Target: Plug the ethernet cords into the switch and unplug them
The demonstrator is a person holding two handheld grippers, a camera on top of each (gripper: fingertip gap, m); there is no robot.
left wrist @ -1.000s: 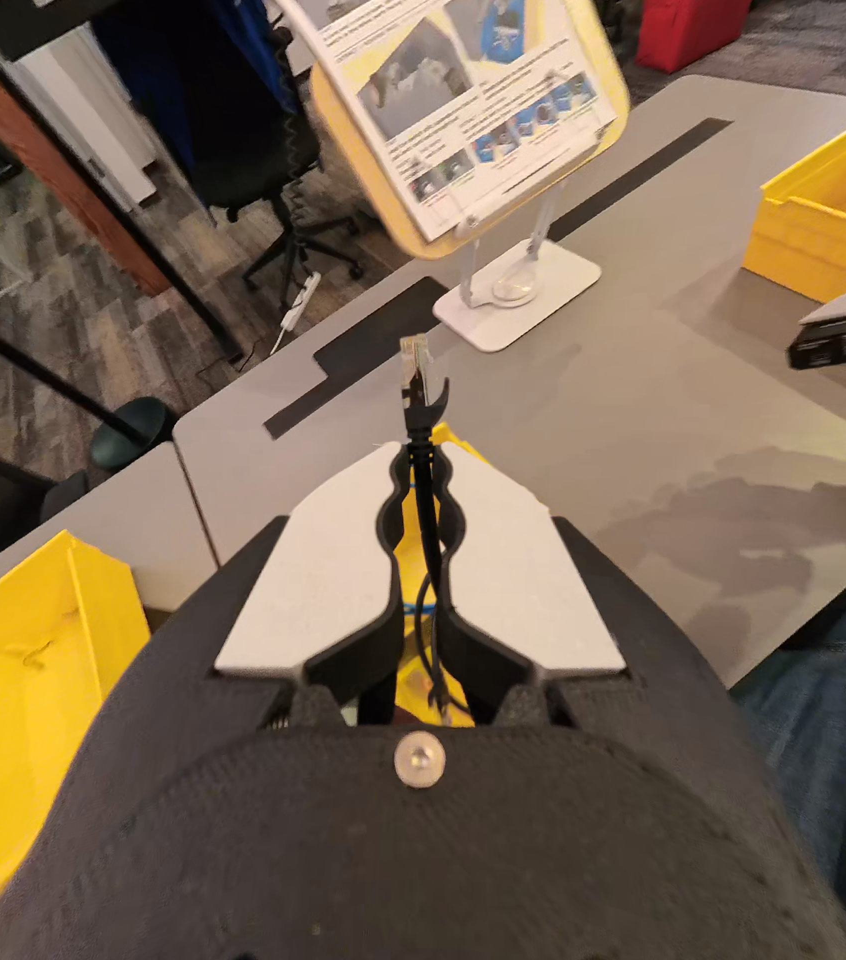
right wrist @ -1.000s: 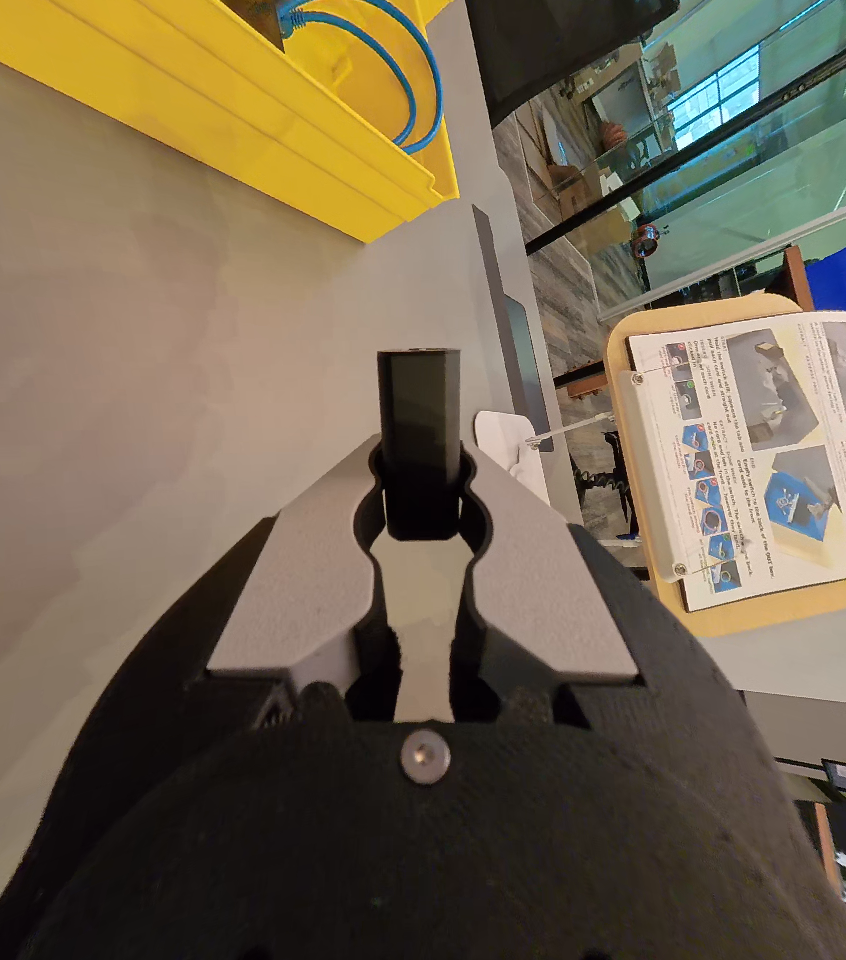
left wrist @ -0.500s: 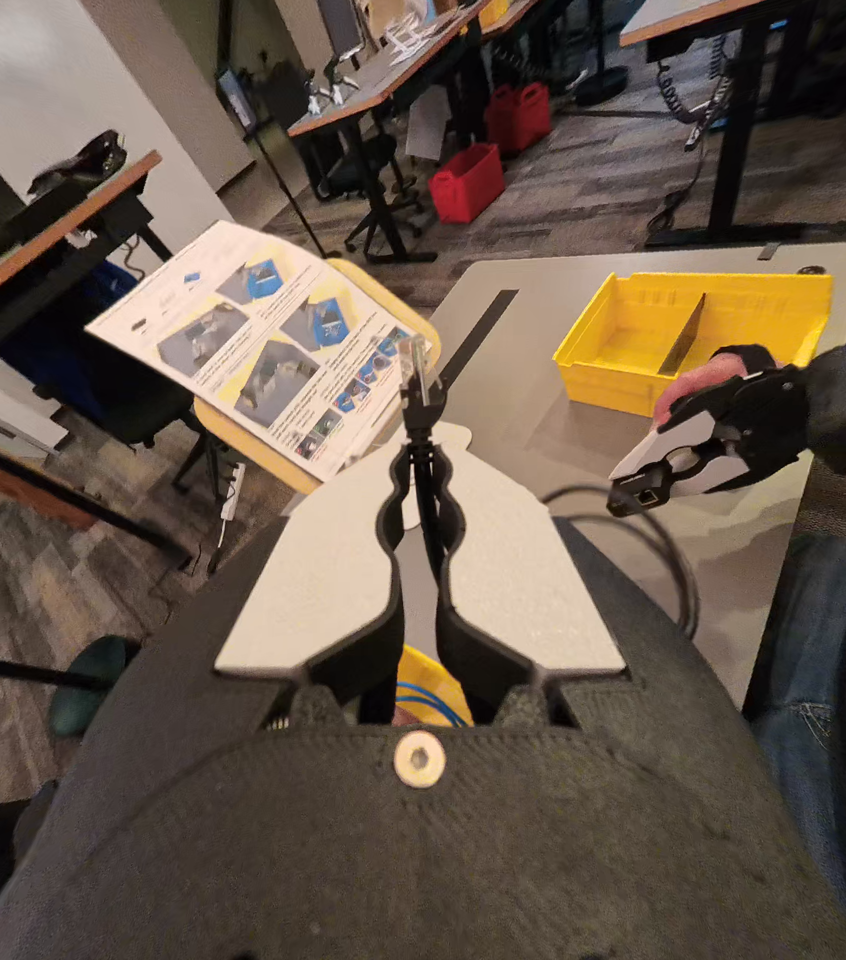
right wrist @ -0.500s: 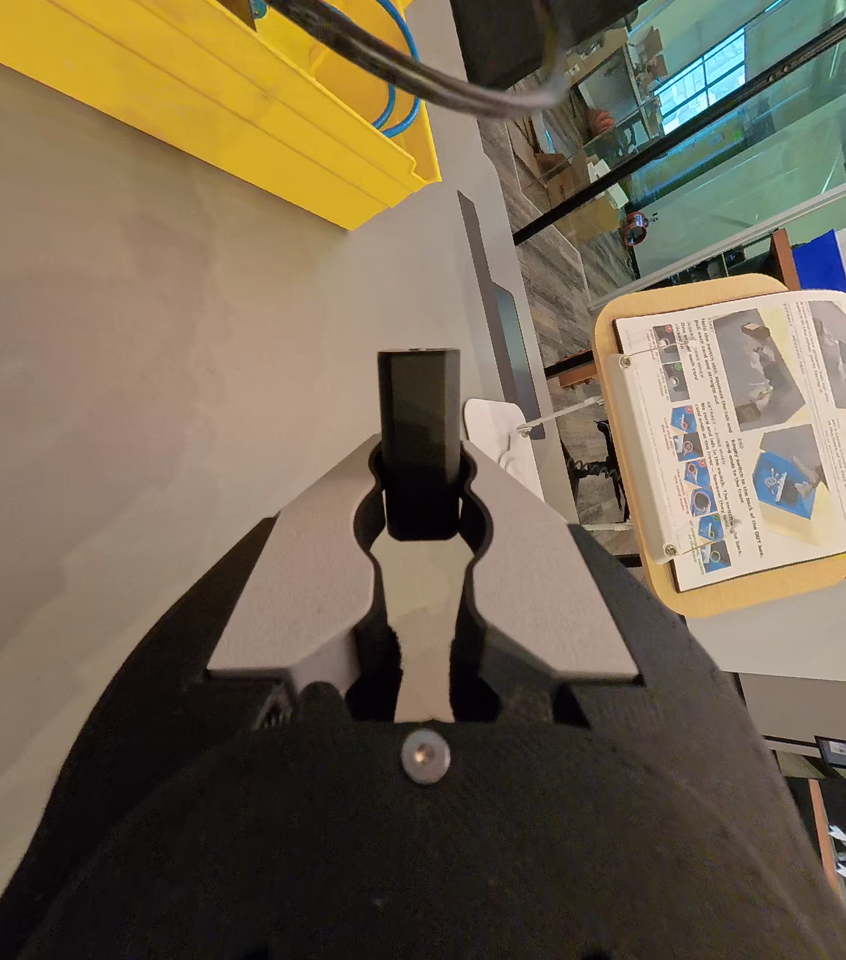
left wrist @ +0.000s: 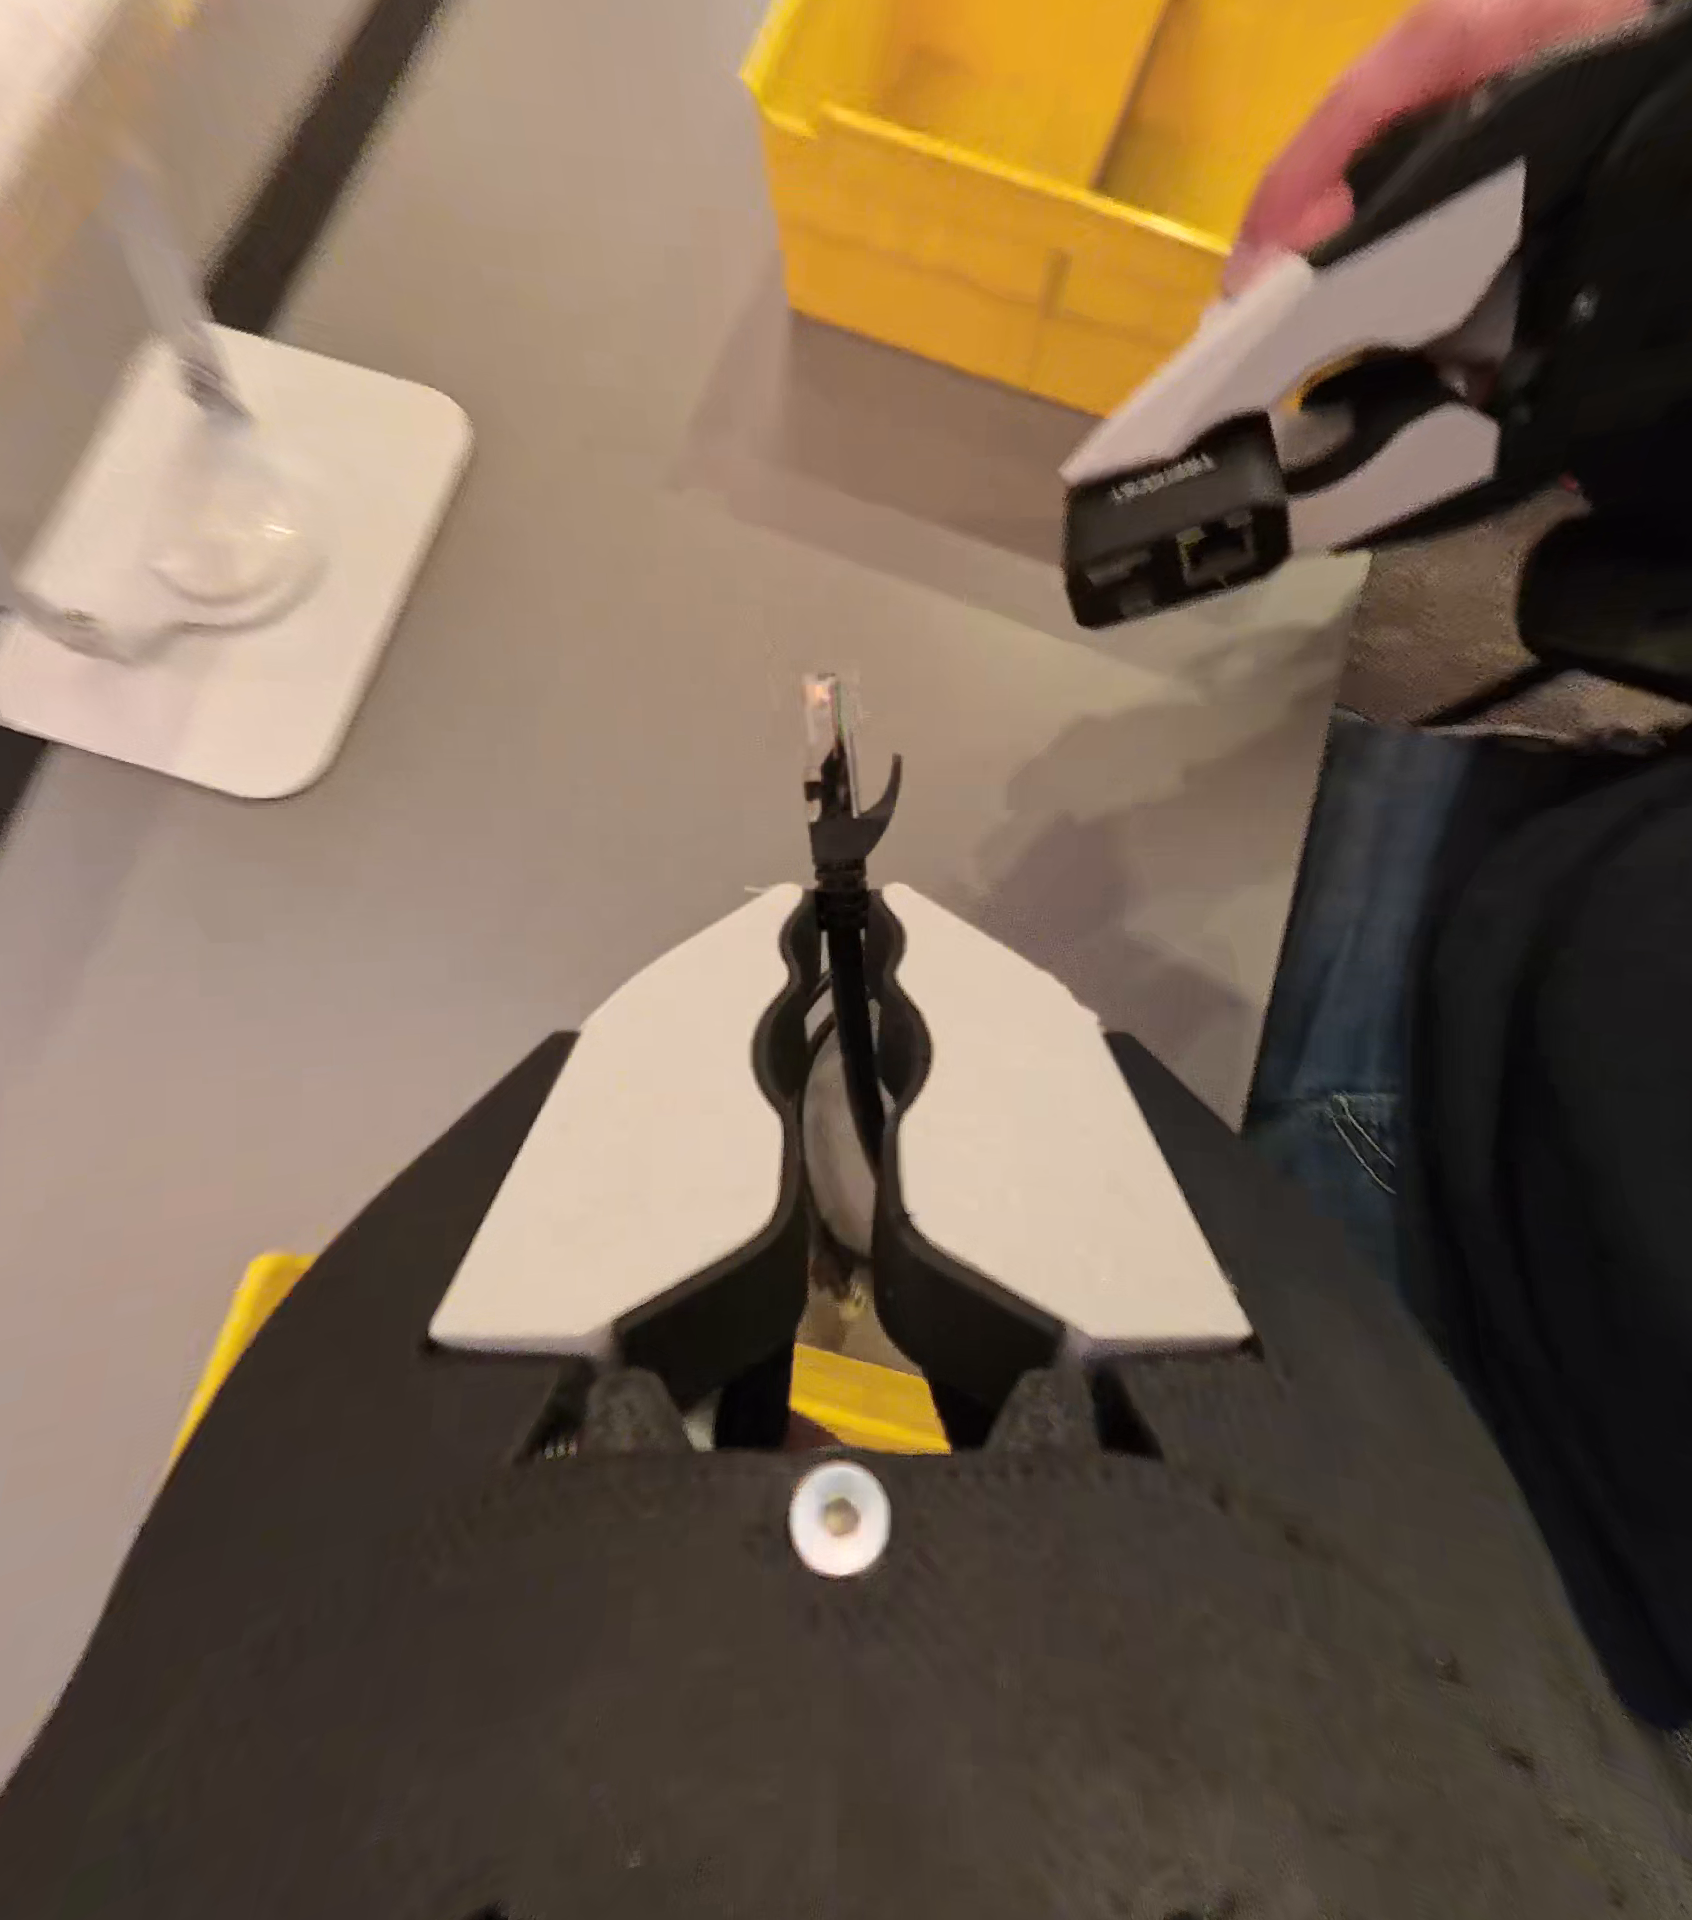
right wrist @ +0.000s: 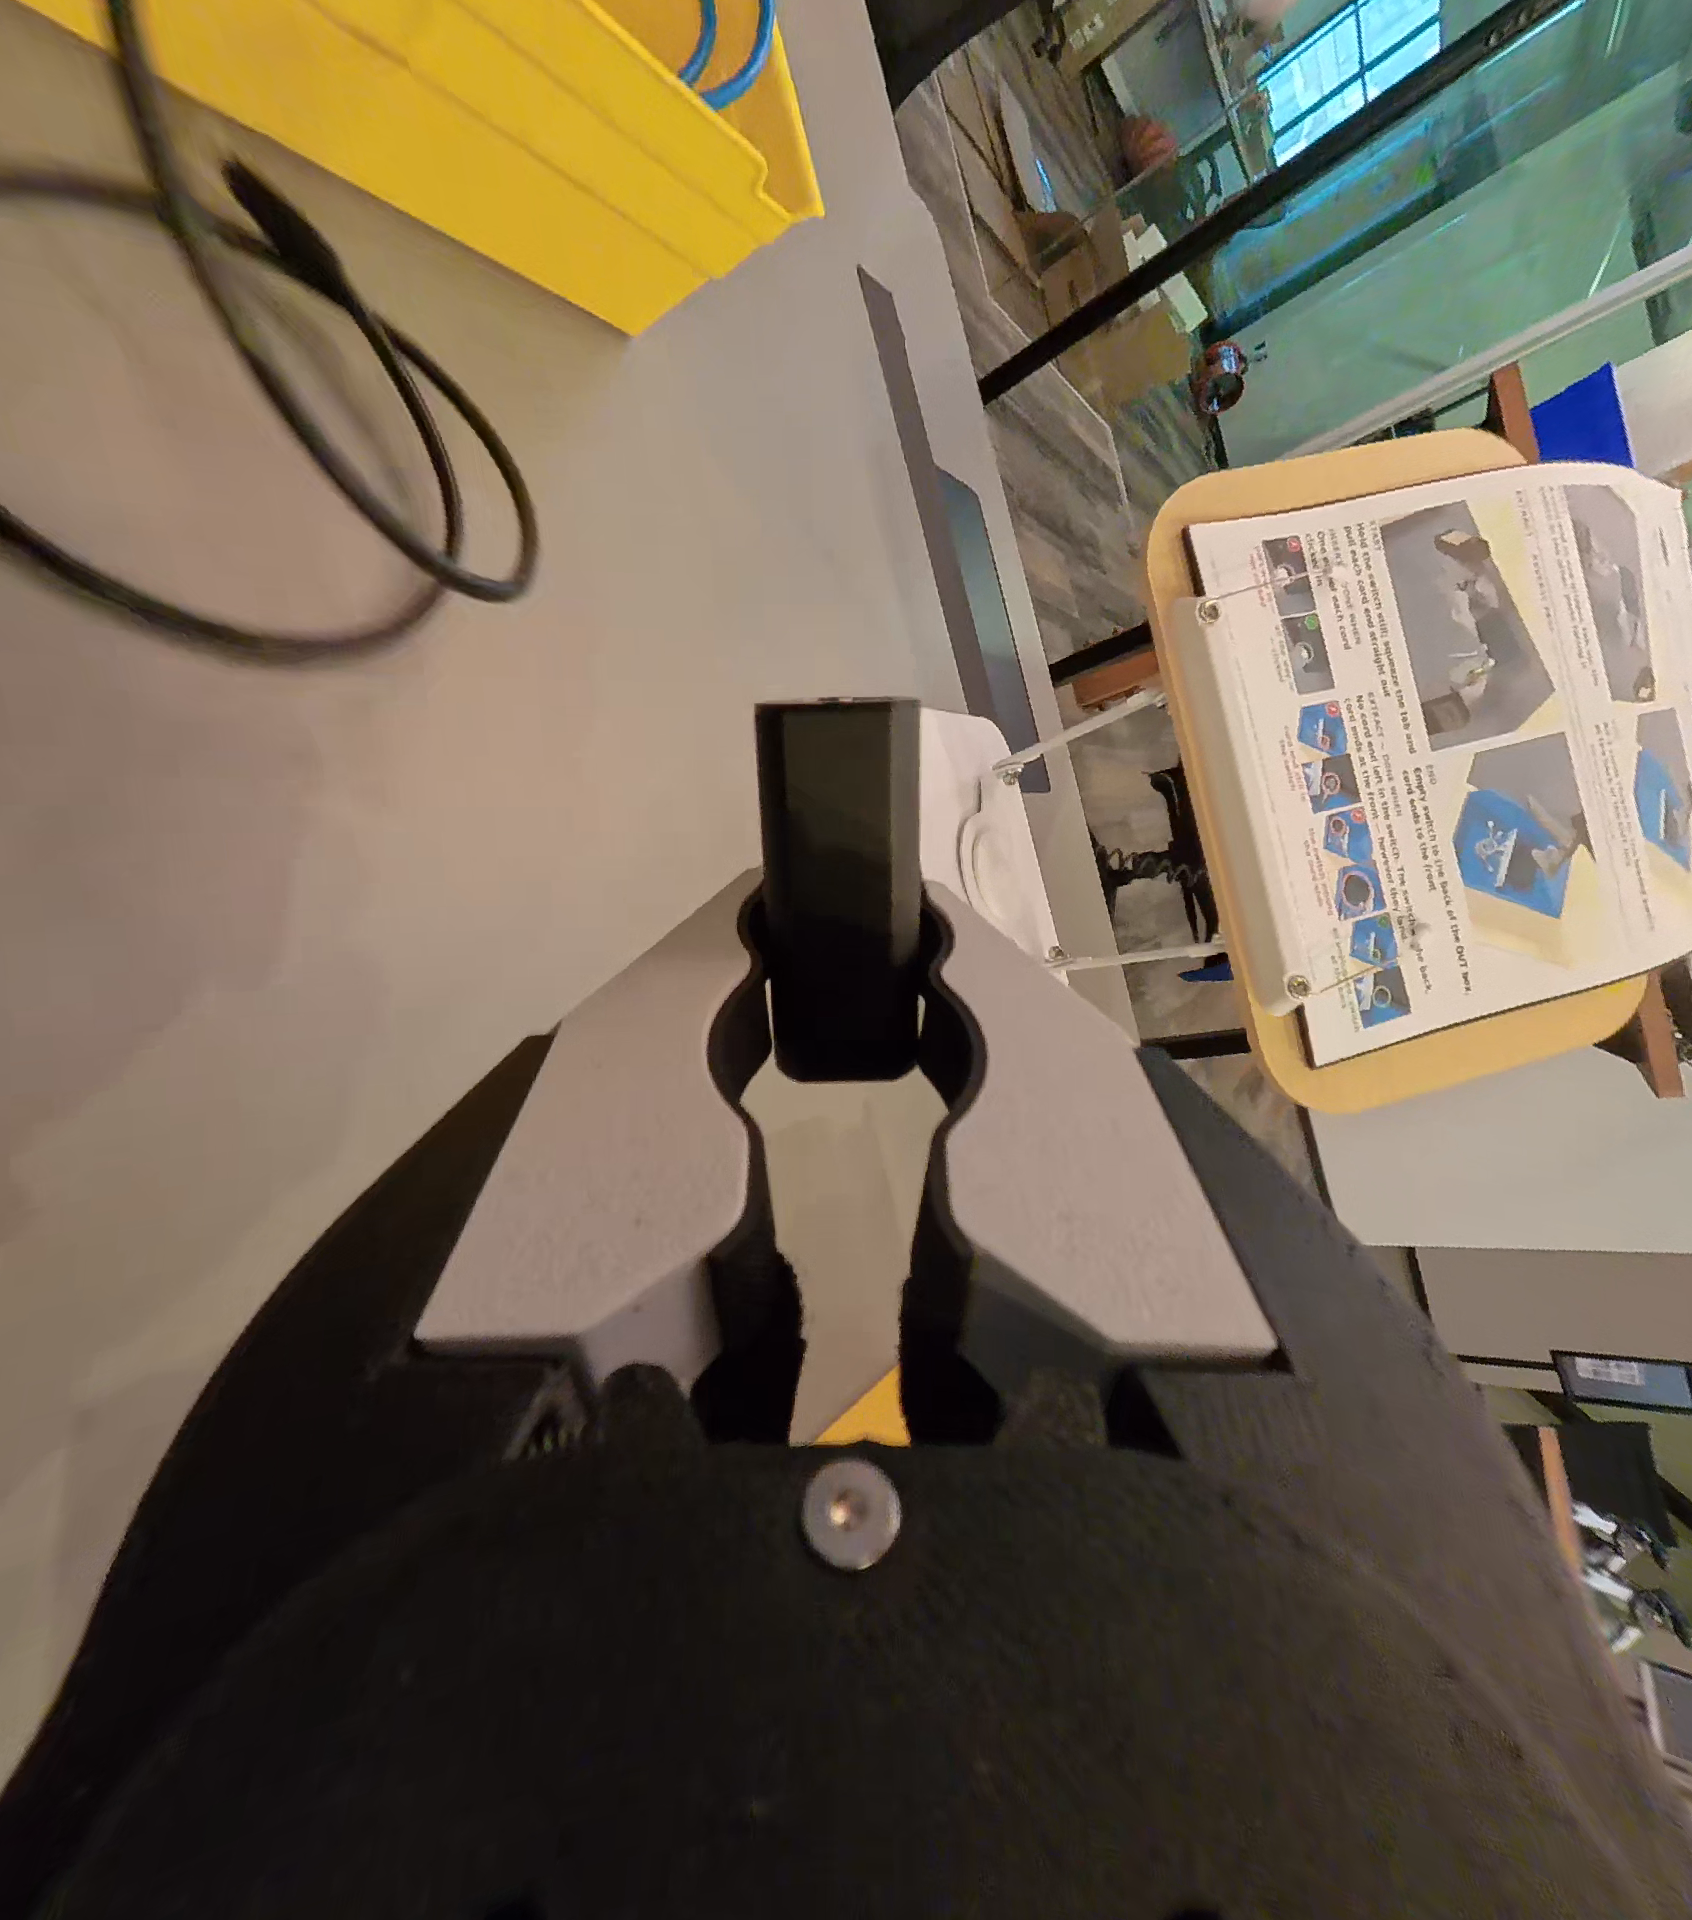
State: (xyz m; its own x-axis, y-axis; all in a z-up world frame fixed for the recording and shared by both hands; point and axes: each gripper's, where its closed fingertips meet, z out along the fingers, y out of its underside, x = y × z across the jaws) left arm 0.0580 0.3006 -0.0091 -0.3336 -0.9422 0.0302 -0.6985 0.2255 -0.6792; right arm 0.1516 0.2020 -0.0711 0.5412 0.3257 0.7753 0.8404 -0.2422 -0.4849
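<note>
Between the left gripper's point(left wrist: 844, 894) closed fingers sits the black ethernet cord point(left wrist: 847, 997), its clear plug point(left wrist: 826, 743) jutting just past the tips. Well ahead and to the right, the right gripper point(left wrist: 1226, 436) clamps the black switch point(left wrist: 1174, 540), ports facing the plug, above the grey table point(left wrist: 551, 644).

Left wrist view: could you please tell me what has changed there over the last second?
The view swung down toward the table, and the right tongs with the switch now appear much closer to the plug. Both grips are unchanged: left tongs on the black cord, right on the switch.
</note>
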